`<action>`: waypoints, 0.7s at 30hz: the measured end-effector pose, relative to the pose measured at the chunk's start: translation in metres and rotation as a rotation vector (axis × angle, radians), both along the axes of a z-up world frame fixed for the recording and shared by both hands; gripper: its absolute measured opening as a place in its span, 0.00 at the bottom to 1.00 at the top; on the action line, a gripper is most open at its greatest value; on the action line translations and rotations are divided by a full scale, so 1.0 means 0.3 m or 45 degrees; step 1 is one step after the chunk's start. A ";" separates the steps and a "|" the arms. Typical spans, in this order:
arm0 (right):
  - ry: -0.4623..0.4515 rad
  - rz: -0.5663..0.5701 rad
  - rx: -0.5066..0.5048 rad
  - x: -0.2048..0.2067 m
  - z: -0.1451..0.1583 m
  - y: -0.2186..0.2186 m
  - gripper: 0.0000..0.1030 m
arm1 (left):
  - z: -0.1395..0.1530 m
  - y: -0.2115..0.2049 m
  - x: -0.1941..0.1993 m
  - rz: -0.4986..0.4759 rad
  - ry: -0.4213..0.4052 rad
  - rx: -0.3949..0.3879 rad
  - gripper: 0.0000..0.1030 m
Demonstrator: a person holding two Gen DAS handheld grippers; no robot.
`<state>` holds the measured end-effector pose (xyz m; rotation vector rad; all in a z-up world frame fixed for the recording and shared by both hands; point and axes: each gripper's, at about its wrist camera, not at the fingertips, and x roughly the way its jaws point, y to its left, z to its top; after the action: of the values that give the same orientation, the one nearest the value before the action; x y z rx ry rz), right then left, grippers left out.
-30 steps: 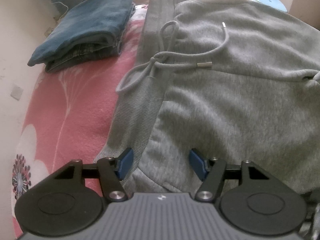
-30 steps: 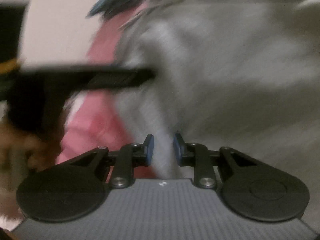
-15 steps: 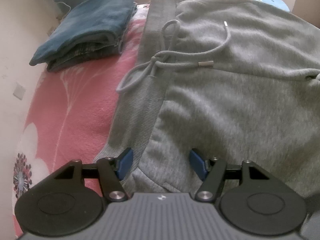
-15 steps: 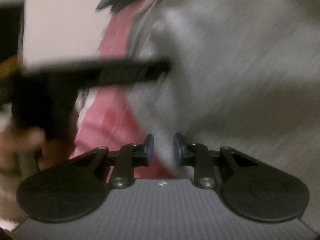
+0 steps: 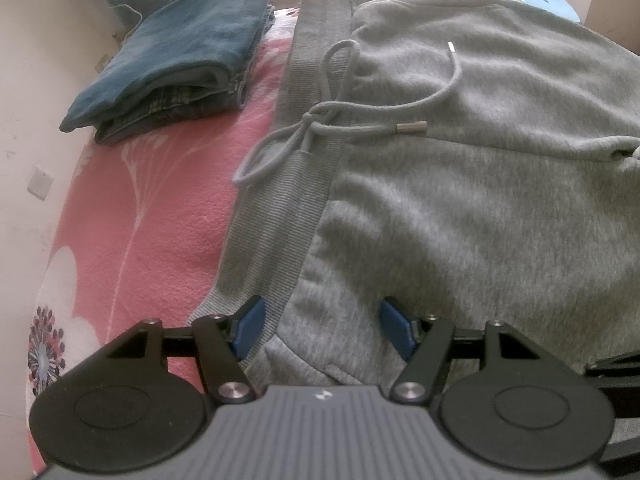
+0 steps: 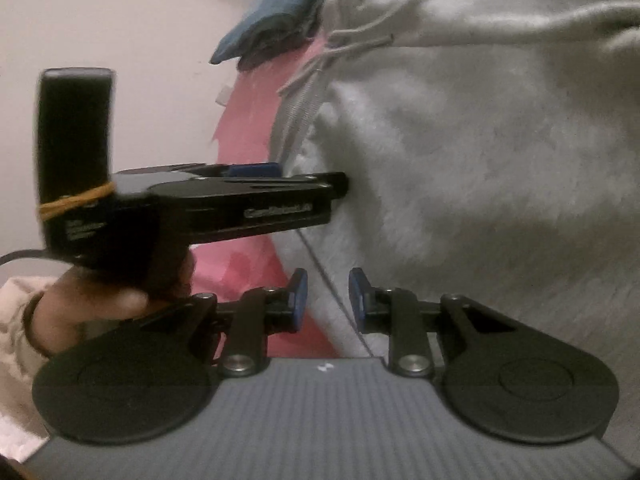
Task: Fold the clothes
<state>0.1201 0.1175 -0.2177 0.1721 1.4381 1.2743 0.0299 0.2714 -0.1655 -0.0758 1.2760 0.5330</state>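
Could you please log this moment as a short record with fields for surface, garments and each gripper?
surface: pink floral blanket
garment in work: grey sweatpants, spread flat, drawstring tied in a bow at the ribbed waistband
other garments: folded blue stack, lying beyond on the blanket, apart from the sweatpants
left gripper: open, fingers straddling the waistband corner
right gripper: narrow gap, fabric edge between the fingers, grip unclear

The grey sweatpants [image 5: 460, 208] are showing soft, fleecy matt cloth, their waistband [image 5: 288, 184] finely ribbed beside it. The drawstring [image 5: 332, 124] across that waistband is looking like woven cord with shiny metal tips. Under the sweatpants, the pink blanket [image 5: 140, 220] is looking fuzzy. The left gripper [image 5: 320, 330] is showing matt black plastic.
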 end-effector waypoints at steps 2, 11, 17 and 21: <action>0.030 0.011 -0.027 -0.008 -0.035 -0.010 0.22 | -0.001 0.001 -0.001 -0.001 0.000 0.000 0.64; 0.019 0.148 -0.103 -0.085 -0.065 0.002 0.22 | -0.006 0.011 -0.005 0.009 -0.013 -0.013 0.67; 0.023 0.015 -0.056 -0.014 -0.018 -0.066 0.22 | -0.021 0.029 -0.020 0.015 -0.075 -0.031 0.72; 0.046 -0.057 -0.063 -0.007 -0.027 -0.080 0.22 | -0.031 0.041 -0.046 0.017 -0.160 -0.053 0.78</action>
<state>0.1181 0.0937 -0.2259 0.1937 1.4873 1.2032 0.0161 0.2835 -0.1748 -0.1503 1.1644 0.5057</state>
